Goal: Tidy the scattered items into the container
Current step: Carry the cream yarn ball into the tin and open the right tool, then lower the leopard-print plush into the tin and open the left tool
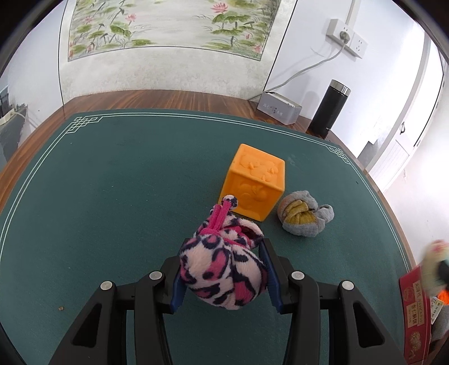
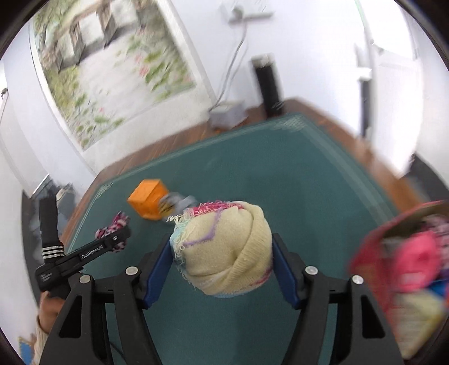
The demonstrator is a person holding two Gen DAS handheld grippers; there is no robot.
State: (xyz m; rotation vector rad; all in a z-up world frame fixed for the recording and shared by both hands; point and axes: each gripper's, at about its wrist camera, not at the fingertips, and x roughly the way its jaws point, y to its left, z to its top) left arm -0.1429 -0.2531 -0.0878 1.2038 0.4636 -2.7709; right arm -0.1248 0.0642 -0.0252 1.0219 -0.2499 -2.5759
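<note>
While the left gripper point(image 1: 223, 276) clamps a pink leopard-print sock ball point(image 1: 223, 269) between its blue pads point(image 1: 270, 273), the bundle hangs just above the green mat point(image 1: 118, 179), its pink-tufted end pointing toward the orange cube point(image 1: 254, 185). From the right wrist view the same sock ball point(image 2: 112, 234) shows as a small pink and dark lump beyond the left gripper's black body point(image 2: 84, 257), close to the mat's near-left edge.

Over on the other side, the right gripper point(image 2: 221, 265) grasps a cream sock ball point(image 2: 228, 250) with frayed pastel threads, pinched between its own blue pads point(image 2: 157, 269) and held clear of the mat point(image 2: 294, 174).

Just beside the cube lies a grey and mustard sock ball point(image 1: 304, 216), resting on the mat, near the cube's right face; whether they touch I cannot tell.

At the right edge of the table stands the red container point(image 2: 373, 252), blurred, with pink and yellowish things already inside. From the left wrist view only its red printed wall point(image 1: 415, 314) peeks in at the lower right.

Further back on the wooden tabletop point(image 1: 179, 98) stand a white box point(image 1: 280, 108) and a black flask point(image 1: 328, 108), with a lotus painting point(image 1: 168, 25) on the wall behind
</note>
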